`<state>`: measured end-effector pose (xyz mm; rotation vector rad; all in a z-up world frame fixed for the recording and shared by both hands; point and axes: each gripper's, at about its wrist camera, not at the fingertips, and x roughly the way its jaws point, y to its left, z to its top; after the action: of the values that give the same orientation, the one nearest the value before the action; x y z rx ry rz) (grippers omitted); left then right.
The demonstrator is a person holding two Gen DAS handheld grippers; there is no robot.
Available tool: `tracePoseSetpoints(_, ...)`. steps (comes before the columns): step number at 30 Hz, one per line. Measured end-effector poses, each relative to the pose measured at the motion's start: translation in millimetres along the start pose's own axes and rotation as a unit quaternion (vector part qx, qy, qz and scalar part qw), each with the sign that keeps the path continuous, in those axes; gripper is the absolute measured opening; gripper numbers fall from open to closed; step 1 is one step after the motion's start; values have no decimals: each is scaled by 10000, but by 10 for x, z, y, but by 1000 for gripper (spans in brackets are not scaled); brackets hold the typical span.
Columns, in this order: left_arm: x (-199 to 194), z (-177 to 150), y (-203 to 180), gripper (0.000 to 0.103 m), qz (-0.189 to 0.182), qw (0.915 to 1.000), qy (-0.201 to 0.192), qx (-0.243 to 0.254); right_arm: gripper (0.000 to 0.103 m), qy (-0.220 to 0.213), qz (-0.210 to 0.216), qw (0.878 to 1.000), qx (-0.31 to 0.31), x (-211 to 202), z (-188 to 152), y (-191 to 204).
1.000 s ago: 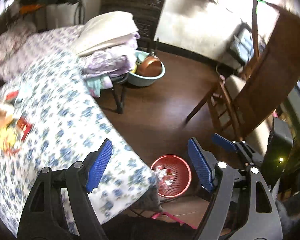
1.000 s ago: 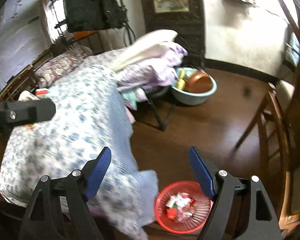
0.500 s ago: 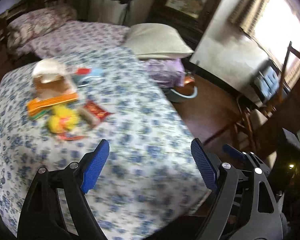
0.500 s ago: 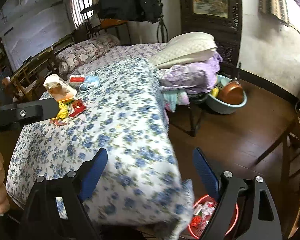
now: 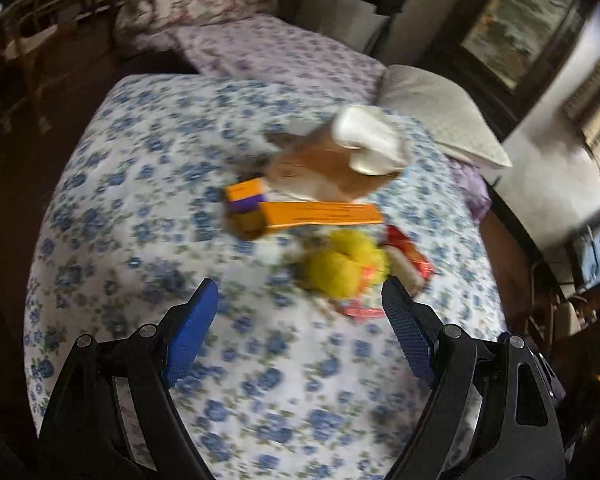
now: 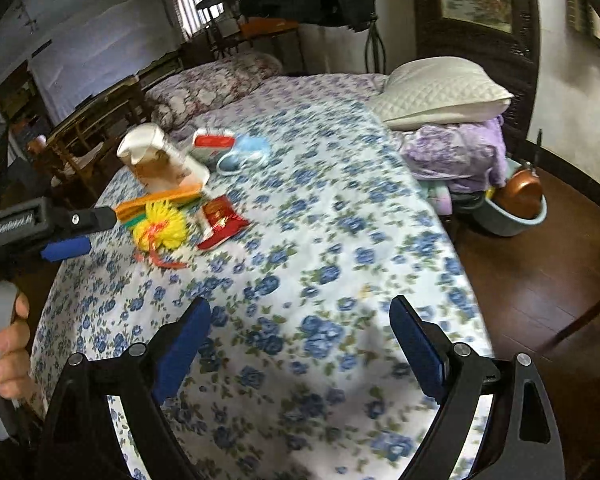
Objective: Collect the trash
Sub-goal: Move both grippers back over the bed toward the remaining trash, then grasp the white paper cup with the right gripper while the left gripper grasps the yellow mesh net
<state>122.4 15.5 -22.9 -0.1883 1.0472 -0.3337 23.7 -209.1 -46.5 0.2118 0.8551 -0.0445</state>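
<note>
A blue-flowered cloth [image 6: 320, 240] covers the surface. Behind it lies a bed [image 6: 300, 84] with a patterned pillow [image 6: 216, 80] at its head. A white quilted pillow [image 6: 440, 92] rests on purple bedding [image 6: 456, 152]. On the wooden floor [image 6: 540, 280] beside them, a blue basin [image 6: 512, 224] holds a copper pot [image 6: 522, 194].

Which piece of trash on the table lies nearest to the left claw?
The yellow fluffy ball, just ahead of the left claw; the orange box and red wrapper lie farther.
</note>
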Motion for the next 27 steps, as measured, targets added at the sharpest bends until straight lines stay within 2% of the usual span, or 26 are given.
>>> tracePoseSetpoints(6,83,27,62,81,105,9998,118,-148,89,-57,-13,10000,-74,29,113,30)
tracePoseSetpoints(11,94,44,48,82,162,9997,101,-142,89,-180,159,9995,-180,80,387,177)
tracePoseSetpoints(16,89,110,223,84,376,9986,42,-366,89,-396,289,9962,-715,164,689,535)
tracePoseSetpoints(19,-9,158,449,85,909,9938,-175,-614,89,-228,311,9937,-1055,360,845,724)
tracePoseSetpoints(20,-27,166,502,86,964,9927,-208,-693,89,-169,337,9928,-1135,423,895,783)
tracePoseSetpoints(24,-51,164,674,87,840,9917,-154,-960,89,-224,302,9865,-1595,531,1005,1008)
tracePoseSetpoints(27,-50,174,707,87,945,9909,-141,-944,87,-73,320,9765,-2129,665,1074,1211)
